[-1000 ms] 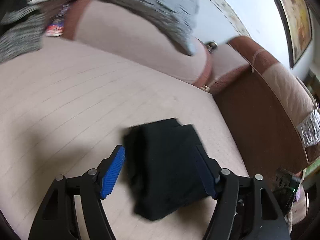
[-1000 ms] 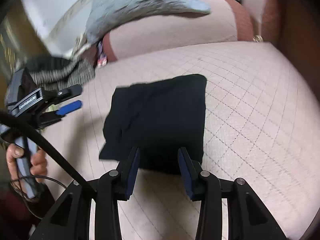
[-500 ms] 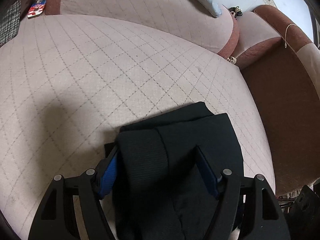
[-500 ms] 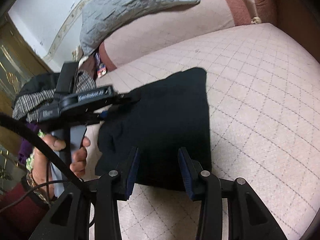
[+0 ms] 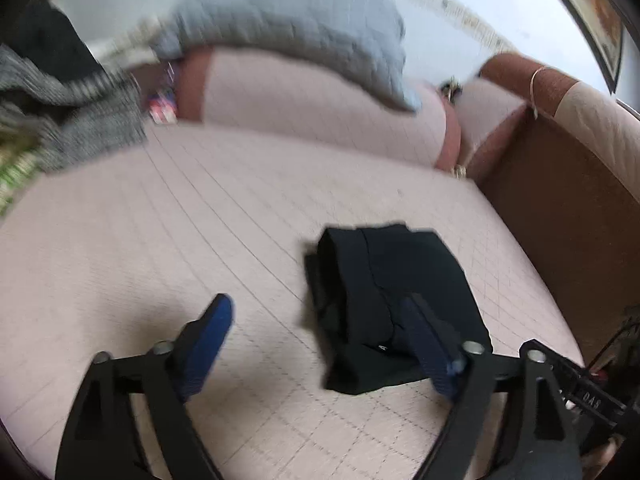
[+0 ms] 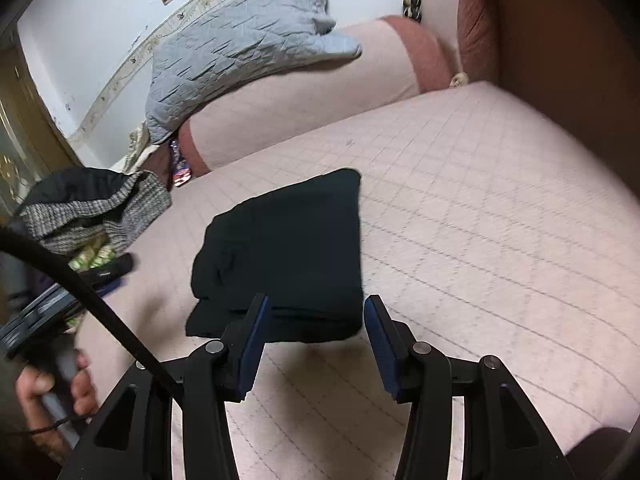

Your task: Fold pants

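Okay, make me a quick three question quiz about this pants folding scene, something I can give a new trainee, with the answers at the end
1. True or false: the right gripper is clamped on the black pants.
2. Multiple choice: the pants lie as (A) a flat full-length spread, (B) a compact folded bundle, (C) a pile hanging off the sofa edge.
3. Short answer: what is draped over the sofa back cushion?

Key:
1. False. Its jaws stand open at the near edge of the bundle, and no cloth is pinched between them. The left gripper is open too.
2. B. The bundle rests on the quilted seat.
3. A grey quilted blanket.
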{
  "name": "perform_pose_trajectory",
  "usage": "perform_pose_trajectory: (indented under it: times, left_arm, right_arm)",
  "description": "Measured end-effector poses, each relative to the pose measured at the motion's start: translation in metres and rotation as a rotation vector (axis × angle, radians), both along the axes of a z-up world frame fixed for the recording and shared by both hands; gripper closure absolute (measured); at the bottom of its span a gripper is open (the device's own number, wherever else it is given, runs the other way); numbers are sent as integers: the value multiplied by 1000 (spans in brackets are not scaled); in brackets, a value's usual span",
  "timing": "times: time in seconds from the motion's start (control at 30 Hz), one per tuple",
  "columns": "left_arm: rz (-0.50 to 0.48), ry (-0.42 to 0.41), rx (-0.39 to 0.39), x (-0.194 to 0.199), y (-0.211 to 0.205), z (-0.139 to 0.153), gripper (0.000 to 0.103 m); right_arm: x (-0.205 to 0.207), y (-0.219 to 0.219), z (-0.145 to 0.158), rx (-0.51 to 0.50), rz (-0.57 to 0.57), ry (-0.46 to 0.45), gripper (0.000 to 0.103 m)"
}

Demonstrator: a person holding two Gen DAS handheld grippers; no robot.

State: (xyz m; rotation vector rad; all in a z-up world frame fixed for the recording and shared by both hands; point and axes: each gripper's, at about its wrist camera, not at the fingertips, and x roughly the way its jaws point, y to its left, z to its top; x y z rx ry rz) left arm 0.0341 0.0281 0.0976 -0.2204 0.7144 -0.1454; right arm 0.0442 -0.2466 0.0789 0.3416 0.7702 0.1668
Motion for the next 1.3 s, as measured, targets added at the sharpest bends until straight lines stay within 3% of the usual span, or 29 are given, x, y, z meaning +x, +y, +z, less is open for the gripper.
perform_pose_trajectory:
  times: [0.03,0.1,0.17,0.23,0.37,0.57,1.07,1.3]
  left_arm:
    - [16,-31,8,-7,-1,4,2]
    - [56,-99,9,-26,2,17,0]
    - [74,-117,-17,-38,7,26,0]
    - [80,-115,-56,-45,12,33,0]
    - [87,-28,-36,-44,8,32,0]
    - [45,37,-74,-46,5,15,0]
    - [-1,38,126,-46,-28,3,0]
    - [-34,60,139,-42,-36,-4,0]
  right_arm:
    - [-5,2,4,-25,-15,-14,50]
    - [-16,1,13,-52,-40,-46,50]
    - [-25,1,23,-72,-77,-80,40]
    - [-36,0,36,-93,-132,-134,32]
    - [-47,5,50,-117,-150,-172,27]
    - [-48,25,39,-135,-85,-127,27]
    - [-33,38,6,-144,-34,-24,26]
    - [-29,38,-2,-142,-36,1,26]
